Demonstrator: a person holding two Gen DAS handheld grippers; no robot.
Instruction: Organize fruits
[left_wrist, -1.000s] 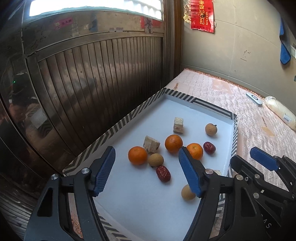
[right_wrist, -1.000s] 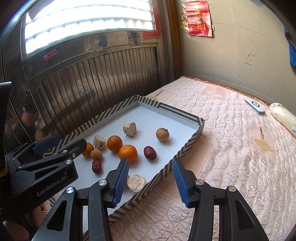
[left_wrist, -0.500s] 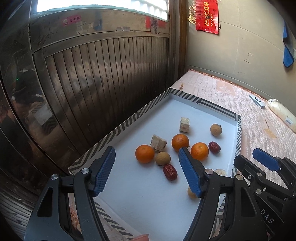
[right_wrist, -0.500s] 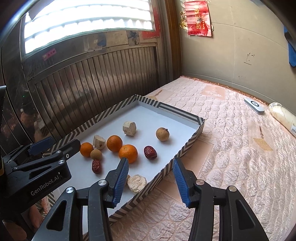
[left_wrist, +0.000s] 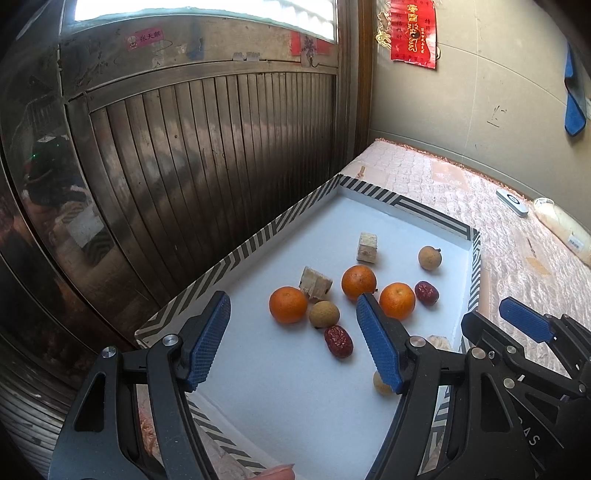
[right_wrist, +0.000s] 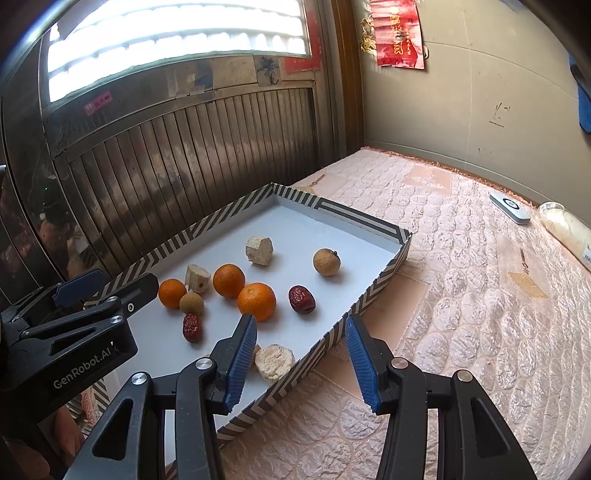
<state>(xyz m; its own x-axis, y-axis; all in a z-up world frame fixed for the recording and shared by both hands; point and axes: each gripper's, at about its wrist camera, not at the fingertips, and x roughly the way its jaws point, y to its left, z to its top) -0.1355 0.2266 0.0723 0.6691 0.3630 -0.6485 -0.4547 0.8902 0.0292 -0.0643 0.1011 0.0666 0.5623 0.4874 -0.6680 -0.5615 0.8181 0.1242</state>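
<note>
A white tray (left_wrist: 369, 214) with a black-and-white striped rim lies on a pink quilted mattress (right_wrist: 480, 295). In it lie three oranges (left_wrist: 288, 305) (left_wrist: 358, 282) (left_wrist: 397, 300), two red dates (left_wrist: 338, 341) (left_wrist: 426, 292), tan longans (left_wrist: 324, 314) (left_wrist: 429, 257) and pale cut chunks (left_wrist: 315, 283) (left_wrist: 367, 247). My left gripper (left_wrist: 293, 325) hovers open over the tray's near end, nothing between its blue pads. My right gripper (right_wrist: 300, 332) is open above the tray's right rim, beside another chunk (right_wrist: 275, 361). A third longan (left_wrist: 382, 384) is half hidden by the left finger.
A slatted metal door (left_wrist: 184, 166) runs along the tray's left side. A grey wall (right_wrist: 480, 92) closes the far end. On the mattress at far right lie a grey remote (right_wrist: 509, 207) and a clear bag of something pale (right_wrist: 569, 229). A fingertip (left_wrist: 277, 472) shows at the bottom edge.
The left wrist view drifted a little at first, so the fruits sit slightly further right in it. No fruit moved in the tray and both jaws kept their width.
</note>
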